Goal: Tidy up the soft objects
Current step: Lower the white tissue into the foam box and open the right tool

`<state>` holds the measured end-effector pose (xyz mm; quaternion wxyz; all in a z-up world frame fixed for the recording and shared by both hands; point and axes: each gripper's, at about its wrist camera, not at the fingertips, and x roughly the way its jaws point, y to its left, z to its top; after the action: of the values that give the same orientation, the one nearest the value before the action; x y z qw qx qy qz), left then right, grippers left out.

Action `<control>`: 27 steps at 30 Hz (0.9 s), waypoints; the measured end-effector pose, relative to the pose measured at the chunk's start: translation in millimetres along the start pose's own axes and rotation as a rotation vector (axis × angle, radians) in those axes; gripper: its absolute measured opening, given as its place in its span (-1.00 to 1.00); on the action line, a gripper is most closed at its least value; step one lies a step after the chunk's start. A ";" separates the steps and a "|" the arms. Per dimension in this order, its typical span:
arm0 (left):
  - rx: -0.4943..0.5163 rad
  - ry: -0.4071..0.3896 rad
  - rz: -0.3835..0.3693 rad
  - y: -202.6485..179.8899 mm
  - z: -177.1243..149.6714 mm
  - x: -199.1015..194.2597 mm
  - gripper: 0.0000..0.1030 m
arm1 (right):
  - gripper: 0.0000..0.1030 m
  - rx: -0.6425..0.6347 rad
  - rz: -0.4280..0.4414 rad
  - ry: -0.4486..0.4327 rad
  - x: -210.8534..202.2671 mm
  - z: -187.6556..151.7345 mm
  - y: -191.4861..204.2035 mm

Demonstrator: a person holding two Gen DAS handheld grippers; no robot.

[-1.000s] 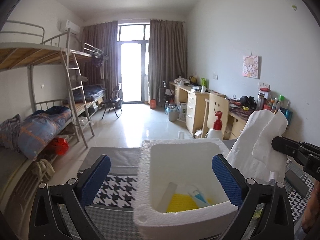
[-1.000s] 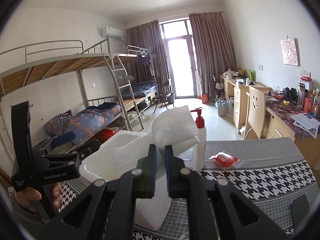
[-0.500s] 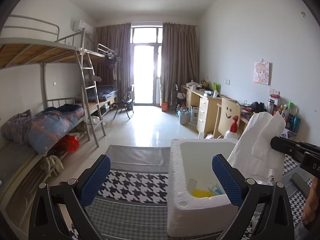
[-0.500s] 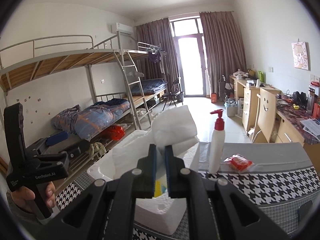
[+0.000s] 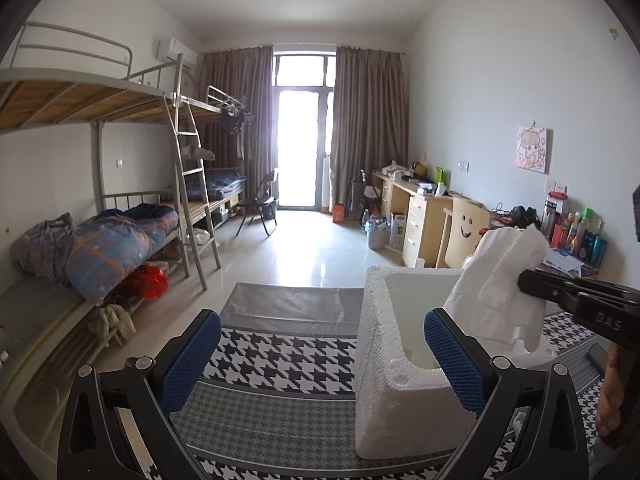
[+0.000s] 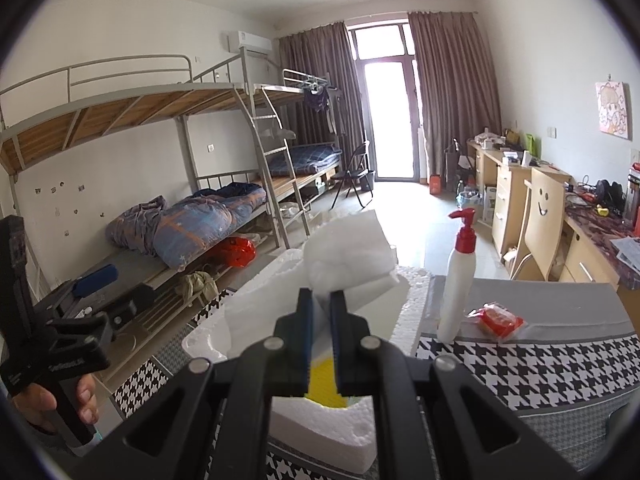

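Note:
A white foam box (image 5: 384, 360) stands on the houndstooth table cover; it also shows in the right wrist view (image 6: 328, 420), with a yellow item (image 6: 324, 380) inside. My right gripper (image 6: 321, 304) is shut on a folded white soft sheet (image 6: 348, 252) and holds it over the box opening; the sheet also shows in the left wrist view (image 5: 504, 284). My left gripper (image 5: 320, 356) is open and empty, to the left of the box, its right pad (image 5: 452, 360) in front of the box's near wall.
A white pump bottle with a red top (image 6: 456, 280) and a red packet (image 6: 498, 318) stand right of the box on the table cover (image 6: 540, 372). Bunk beds (image 5: 100, 216) line the left wall, desks (image 5: 416, 208) the right.
My left gripper has moved left and back, so the box now sits at its right. My right gripper has lowered the white sheet closer over the box opening.

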<state>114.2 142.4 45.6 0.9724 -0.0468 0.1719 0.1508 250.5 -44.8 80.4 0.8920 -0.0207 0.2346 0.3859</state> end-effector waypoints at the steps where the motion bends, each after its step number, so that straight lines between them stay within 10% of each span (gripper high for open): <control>1: -0.005 -0.001 0.002 1.8 -0.9 -0.6 0.98 | -0.78 -0.003 -0.004 0.004 1.8 0.0 1.5; 14: -0.039 0.000 0.009 14.2 -5.8 -12.2 0.98 | -0.77 -0.021 -0.020 0.066 22.3 0.2 13.6; 17: -0.039 -0.003 0.004 12.8 -7.1 -15.2 0.98 | -0.24 -0.028 -0.029 0.087 28.2 -2.7 14.9; 19: -0.042 -0.004 0.007 13.6 -7.9 -16.4 0.98 | 0.51 -0.035 -0.036 0.069 26.0 -5.4 16.4; 27: -0.033 0.001 0.003 11.9 -7.6 -16.9 0.98 | 0.56 -0.024 -0.006 0.062 21.2 -6.1 18.0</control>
<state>92.9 147.9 43.9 0.9712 -0.0629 0.1700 0.1549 248.1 -19.2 68.4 0.8850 -0.0441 0.2575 0.3853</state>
